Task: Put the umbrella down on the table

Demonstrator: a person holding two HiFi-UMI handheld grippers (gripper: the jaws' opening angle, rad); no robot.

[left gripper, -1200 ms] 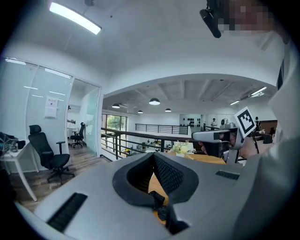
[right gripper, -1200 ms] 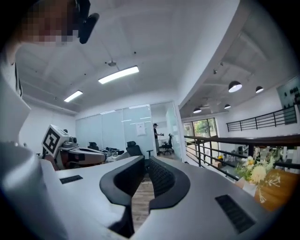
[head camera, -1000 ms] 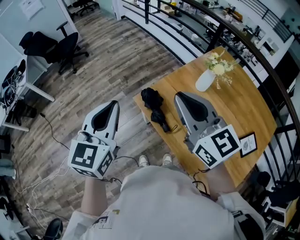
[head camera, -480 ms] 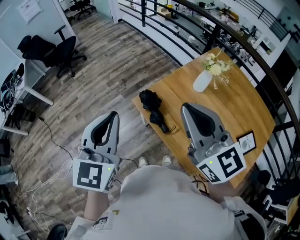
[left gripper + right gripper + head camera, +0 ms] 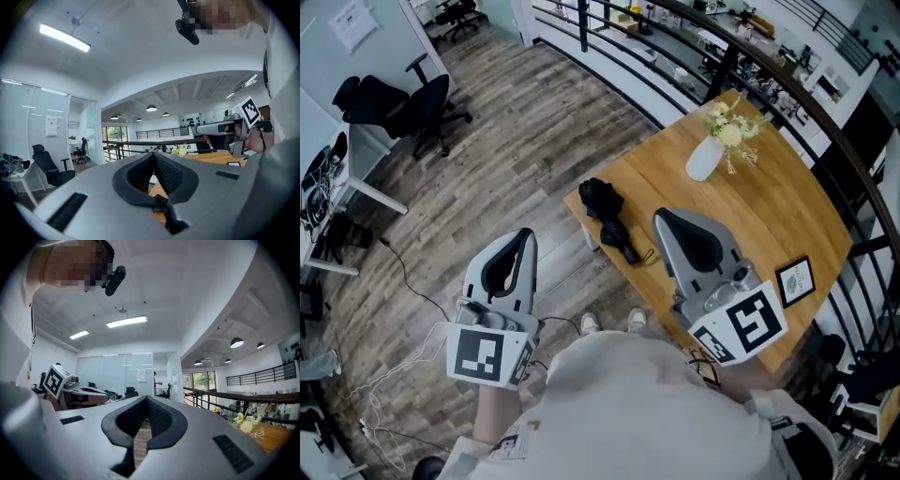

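Note:
The folded black umbrella [image 5: 609, 218] lies by itself on the wooden table [image 5: 769, 216], at its near left corner, with its strap trailing toward the edge. My right gripper [image 5: 659, 216] hangs over the table just right of the umbrella, apart from it, jaws shut and empty [image 5: 146, 397]. Over the floor to the left of the table, my left gripper [image 5: 526, 232] is also shut with nothing in it [image 5: 153, 153]. Both point level. Neither gripper view shows the umbrella.
A white vase of flowers [image 5: 710, 159] stands at the table's far side and a small framed picture [image 5: 795, 279] at its near right. A black railing [image 5: 675, 56] runs behind the table. Office chairs [image 5: 403, 98] and cables [image 5: 403, 272] are on the floor at left.
Both grippers have drawn back a little toward the person and risen slightly. The umbrella has stayed where it lies on the table.

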